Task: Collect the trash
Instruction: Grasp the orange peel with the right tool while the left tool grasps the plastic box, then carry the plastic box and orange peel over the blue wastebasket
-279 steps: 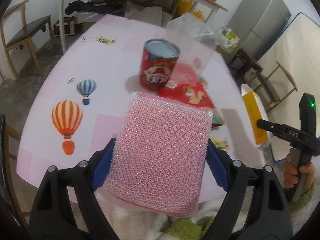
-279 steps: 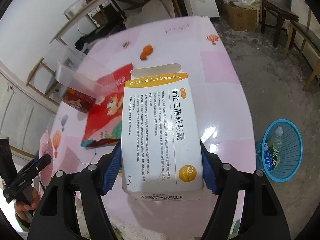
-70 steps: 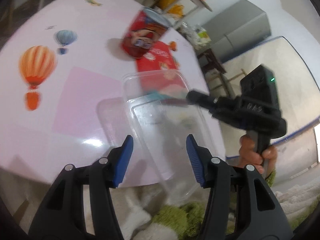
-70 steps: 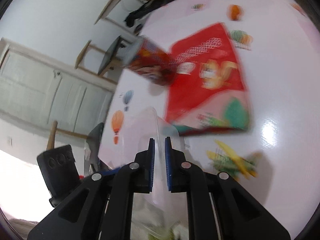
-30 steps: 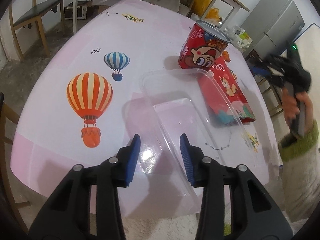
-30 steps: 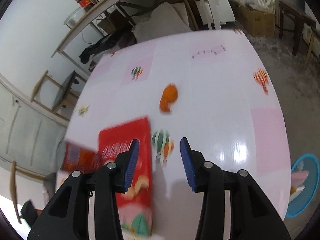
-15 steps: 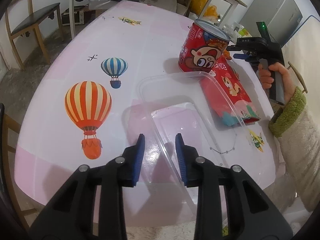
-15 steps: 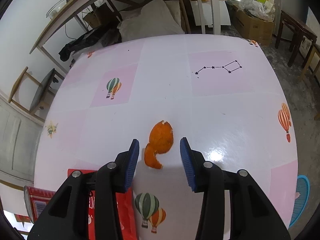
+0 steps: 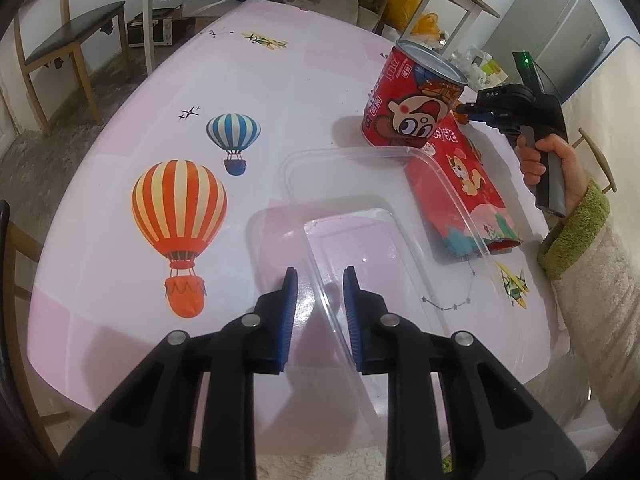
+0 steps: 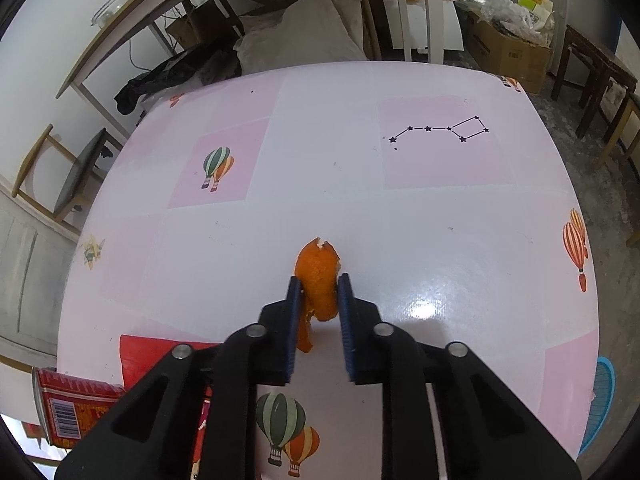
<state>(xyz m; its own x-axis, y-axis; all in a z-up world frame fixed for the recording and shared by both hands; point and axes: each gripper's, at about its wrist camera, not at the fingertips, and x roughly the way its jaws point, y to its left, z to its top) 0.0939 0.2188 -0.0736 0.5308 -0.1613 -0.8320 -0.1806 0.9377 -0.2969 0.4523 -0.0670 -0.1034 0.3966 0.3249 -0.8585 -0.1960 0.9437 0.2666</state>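
Note:
A clear plastic container [image 9: 384,216] lies on the pink table, its near left rim between my left gripper's [image 9: 319,298] blue pads, which stand a little apart on either side of it. A red can [image 9: 412,102] stands behind it, with a red snack bag [image 9: 460,176] to its right. In the right wrist view an orange peel [image 10: 317,276] lies on the table between the pads of my right gripper [image 10: 318,300], which have closed in against its sides. The right gripper also shows in the left wrist view [image 9: 470,111], beyond the can.
A blue waste basket [image 10: 602,400] stands on the floor off the table's right edge. The red can [image 10: 72,408] and the snack bag [image 10: 160,356] sit at the lower left of the right wrist view. Chairs, a shelf table and boxes surround the table.
My right gripper has moved forward over the orange peel and narrowed onto it. My left gripper's pads have narrowed around the container's rim.

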